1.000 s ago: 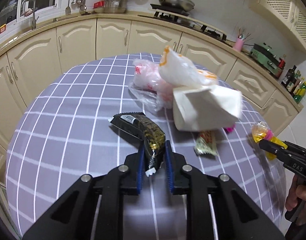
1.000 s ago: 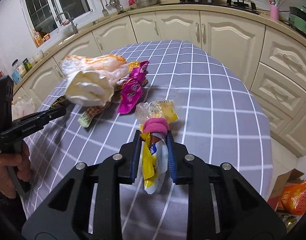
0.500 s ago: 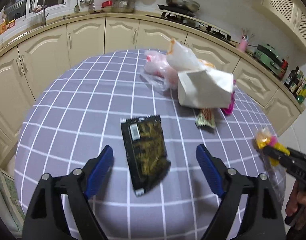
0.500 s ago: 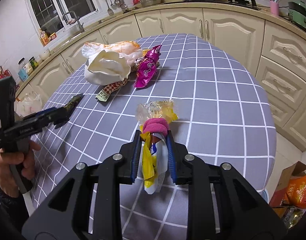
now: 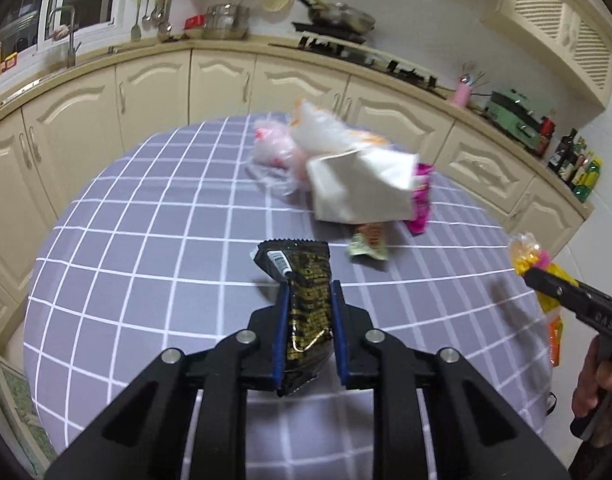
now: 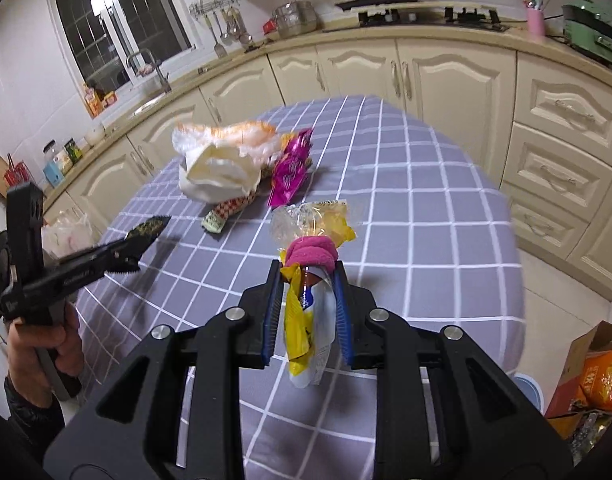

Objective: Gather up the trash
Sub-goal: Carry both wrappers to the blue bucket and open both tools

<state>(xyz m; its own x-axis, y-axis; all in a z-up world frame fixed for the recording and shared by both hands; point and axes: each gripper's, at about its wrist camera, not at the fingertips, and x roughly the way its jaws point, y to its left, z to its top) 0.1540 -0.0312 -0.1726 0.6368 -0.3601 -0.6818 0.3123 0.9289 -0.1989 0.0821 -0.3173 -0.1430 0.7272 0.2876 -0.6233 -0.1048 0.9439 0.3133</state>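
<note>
we log: left claw, clenched on a black-and-gold wrapper, held above the checked surface. right claw, clenched on a yellow-and-clear bag tied with a pink band, also off the surface. remaining heap at 12 o'clock of the left claw: white paper bag, clear plastic bags, magenta wrapper, small checked packet.
</note>
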